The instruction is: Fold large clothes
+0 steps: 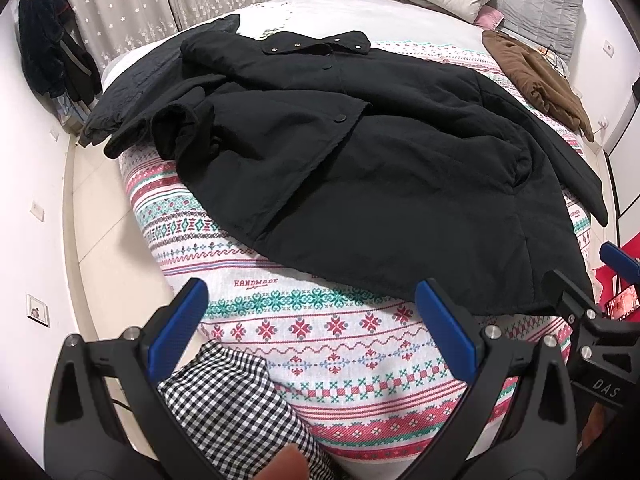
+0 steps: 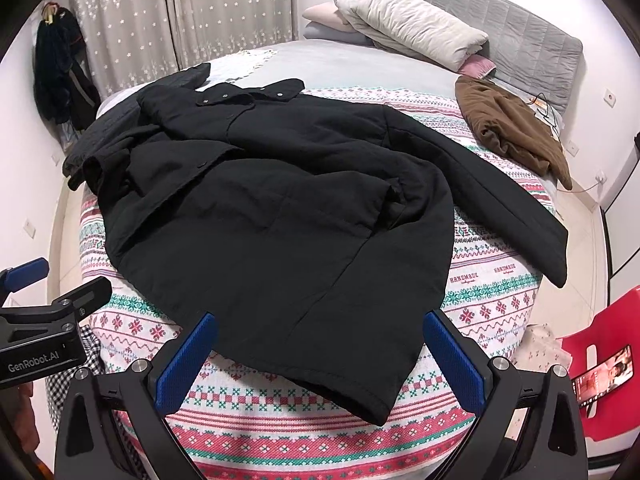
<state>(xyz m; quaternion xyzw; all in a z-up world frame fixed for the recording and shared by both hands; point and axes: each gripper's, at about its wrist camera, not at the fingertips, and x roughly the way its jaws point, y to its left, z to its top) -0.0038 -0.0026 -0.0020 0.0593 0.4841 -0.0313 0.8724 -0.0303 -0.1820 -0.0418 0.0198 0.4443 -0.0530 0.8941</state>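
I am looking at the black coat (image 2: pixel 280 216), lying spread and rumpled across the patterned bedspread (image 2: pixel 492 300); it is looking padded, bulky, limp and probably heavy, so I am favouring its thick near hem. My left gripper (image 1: pixel 312 320) and right gripper (image 2: pixel 320 354) are both hanging wide, holding nothing.

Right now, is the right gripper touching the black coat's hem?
Apart. In the right wrist view the right gripper is open, and patterned bedspread shows between its blue fingertips and the black coat, whose hem lies just beyond them.
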